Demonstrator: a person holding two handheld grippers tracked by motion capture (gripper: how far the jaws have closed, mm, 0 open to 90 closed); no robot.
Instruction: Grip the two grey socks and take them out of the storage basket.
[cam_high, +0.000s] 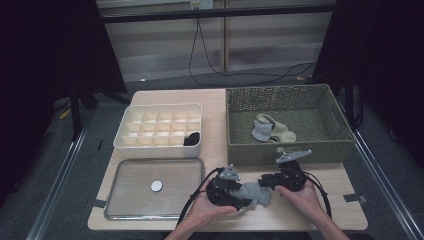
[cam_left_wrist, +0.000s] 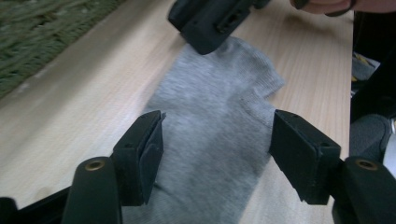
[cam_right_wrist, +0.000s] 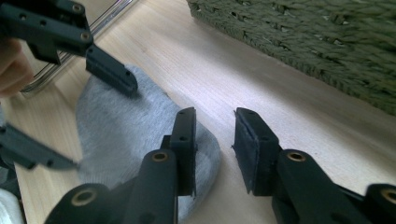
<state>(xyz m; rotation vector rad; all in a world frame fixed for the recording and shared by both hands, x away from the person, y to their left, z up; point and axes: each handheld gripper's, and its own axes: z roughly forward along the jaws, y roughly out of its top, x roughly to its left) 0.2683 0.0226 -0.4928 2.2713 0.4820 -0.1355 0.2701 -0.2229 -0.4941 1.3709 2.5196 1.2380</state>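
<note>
The sock (cam_left_wrist: 219, 126) on the table (cam_high: 215, 107) is grey knit cloth, soft and matt, with a fine ribbed weave. The table is pale wood with a smooth, faintly shiny grain. Behind the sock, the basket (cam_high: 287, 147) is coarse green woven fibre, rough and matt; the socks (cam_high: 270, 129) inside it look like soft cloth. Left of the sock, the tray (cam_high: 120, 207) has a bright metal rim. Behind the tray, the divided box (cam_high: 160, 146) is smooth cream plastic. The left gripper (cam_left_wrist: 215, 144) and right gripper (cam_right_wrist: 215, 140) are matt black plastic.
</note>
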